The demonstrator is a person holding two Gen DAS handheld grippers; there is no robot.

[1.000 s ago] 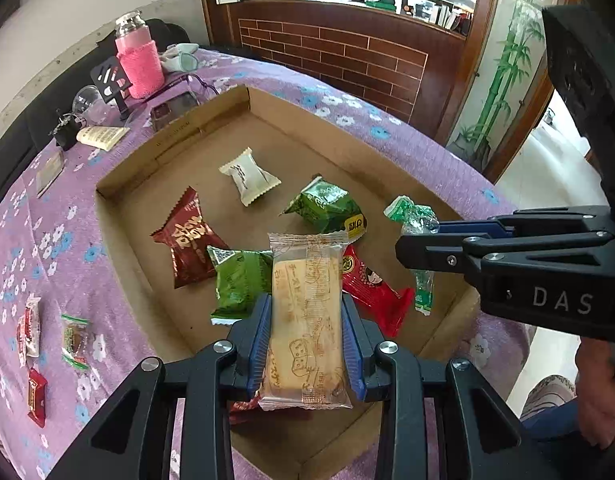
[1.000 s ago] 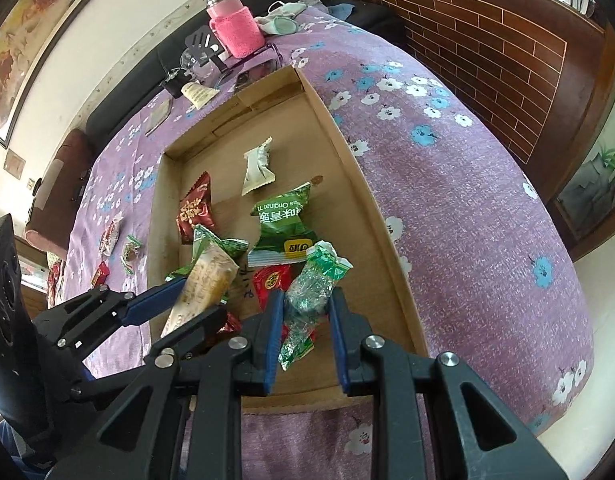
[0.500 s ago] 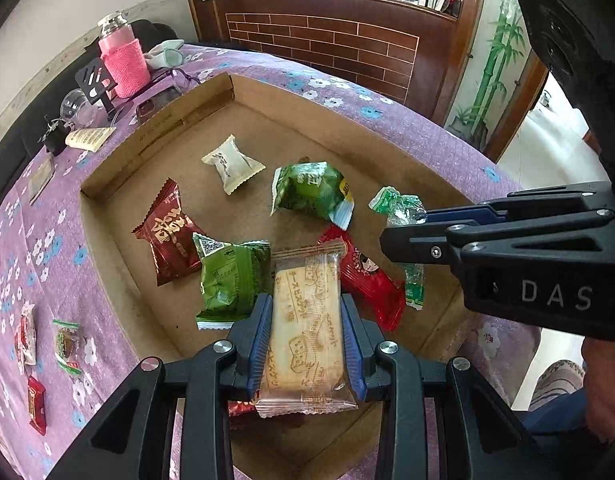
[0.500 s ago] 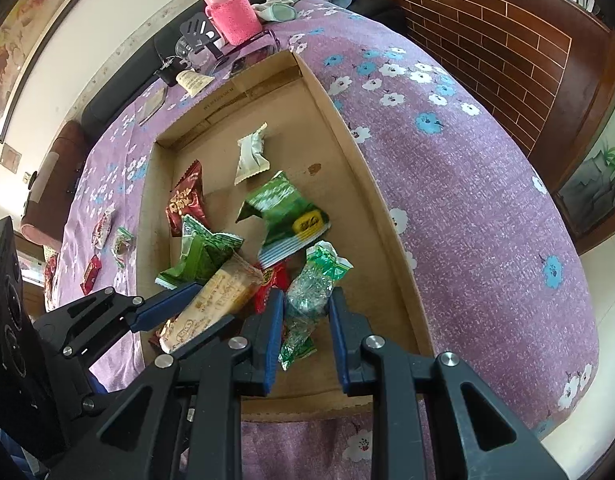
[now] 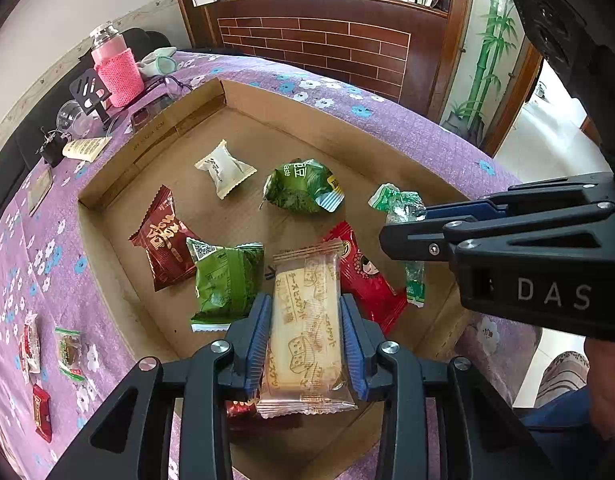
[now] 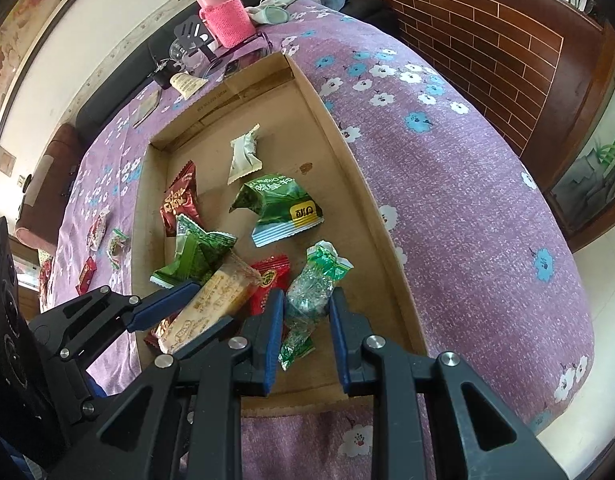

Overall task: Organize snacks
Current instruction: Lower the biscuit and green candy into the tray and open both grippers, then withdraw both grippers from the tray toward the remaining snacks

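Observation:
My left gripper (image 5: 305,320) is shut on a tan cracker packet (image 5: 305,324) and holds it low over the near end of the cardboard tray (image 5: 267,104). My right gripper (image 6: 305,320) is shut on a clear green candy packet (image 6: 313,288), also over the tray's near end; it shows in the left wrist view (image 5: 403,216). In the tray lie a white packet (image 5: 223,168), two green packets (image 5: 303,188) (image 5: 225,280), a dark red packet (image 5: 165,240) and a bright red packet (image 5: 363,276).
Several small snacks (image 5: 67,350) lie on the purple flowered tablecloth (image 6: 447,184) left of the tray. A pink-sleeved bottle (image 5: 115,68), a phone stand, glasses and small items stand beyond the tray's far end. The table's edge runs along the right.
Both grippers have come lower and closer over the tray's near end, each still holding its packet. The green packet in the tray's middle has shifted and turned.

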